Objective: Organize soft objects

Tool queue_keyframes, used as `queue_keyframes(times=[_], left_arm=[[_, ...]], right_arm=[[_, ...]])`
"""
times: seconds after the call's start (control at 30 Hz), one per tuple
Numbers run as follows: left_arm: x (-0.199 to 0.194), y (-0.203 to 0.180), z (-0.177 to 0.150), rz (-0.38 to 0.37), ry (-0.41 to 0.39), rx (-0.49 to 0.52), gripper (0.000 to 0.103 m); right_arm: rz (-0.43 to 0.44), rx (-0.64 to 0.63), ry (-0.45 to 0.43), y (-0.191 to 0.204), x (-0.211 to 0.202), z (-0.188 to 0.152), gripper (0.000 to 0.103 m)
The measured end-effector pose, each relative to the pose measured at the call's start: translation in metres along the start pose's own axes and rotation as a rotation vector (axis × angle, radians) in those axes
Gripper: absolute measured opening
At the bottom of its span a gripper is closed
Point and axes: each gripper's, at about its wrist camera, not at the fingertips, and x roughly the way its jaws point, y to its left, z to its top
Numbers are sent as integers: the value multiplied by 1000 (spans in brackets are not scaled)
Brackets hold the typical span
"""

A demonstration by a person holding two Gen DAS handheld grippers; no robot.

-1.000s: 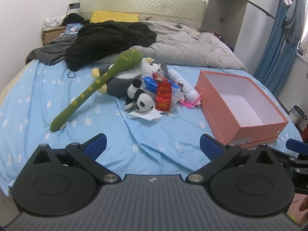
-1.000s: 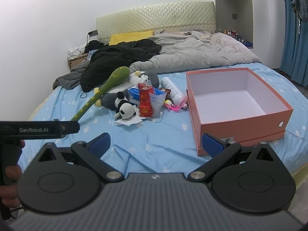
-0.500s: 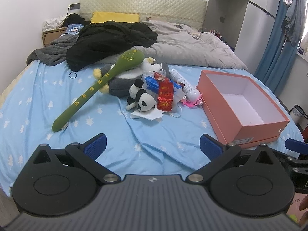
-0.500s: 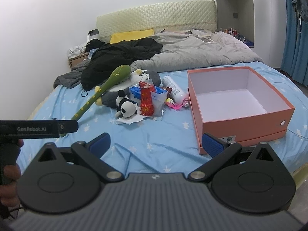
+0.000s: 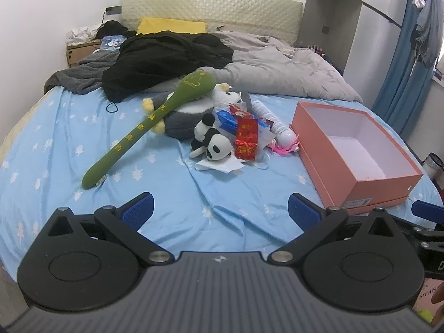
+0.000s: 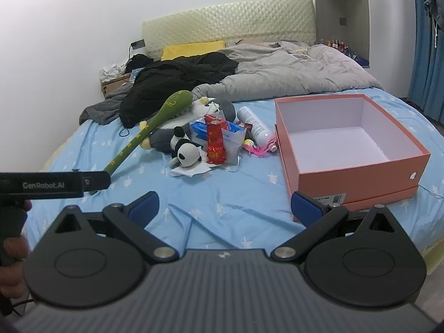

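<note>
A small panda plush [image 5: 215,144] [image 6: 186,153] lies mid-bed beside a grey plush [image 5: 180,123] [image 6: 162,137]. A long green plush stick [image 5: 147,127] [image 6: 149,131] leans across the grey plush. An open, empty pink box [image 5: 358,152] [image 6: 349,144] stands on the right of the bed. My left gripper [image 5: 220,213] is open and empty over the bed's near edge. My right gripper [image 6: 224,208] is open and empty, in front of the box's near left corner. Both are well short of the toys.
A red packet [image 5: 246,136] [image 6: 216,141], a blue-white pack [image 5: 230,119], a white bottle [image 5: 273,123] [image 6: 255,127] and a pink item [image 5: 285,147] lie among the plushes. Black clothes [image 5: 166,61] and a grey duvet [image 5: 277,72] cover the far bed. Blue curtains [image 5: 402,69] hang right.
Both grippers have drifted slightly, so the toys and box sit a little differently in each view. Nothing on the bed has moved and both grippers stay open.
</note>
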Motion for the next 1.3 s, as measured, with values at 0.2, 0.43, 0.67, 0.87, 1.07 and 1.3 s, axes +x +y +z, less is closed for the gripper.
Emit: queue_keyframes(times=[0.2, 0.43, 0.67, 0.87, 1.07, 1.3], left_arm=[[1, 1, 1, 1, 6, -6, 103], [2, 5, -3, 4, 10, -21, 103], [6, 6, -3, 5, 12, -32, 103], [8, 8, -6, 13, 20, -36, 103], [13, 10, -7, 19, 29, -40, 103], [28, 14, -8, 13, 62, -45, 103]], right_arm=[[1, 1, -2, -1, -1, -1, 103], [-8, 11, 18, -1, 5, -4, 103], [4, 3, 18, 2, 10, -7, 103], [12, 13, 24, 1, 12, -11, 103], [11, 15, 43, -1, 20, -13, 103], [21, 12, 63, -5, 30, -14, 103]])
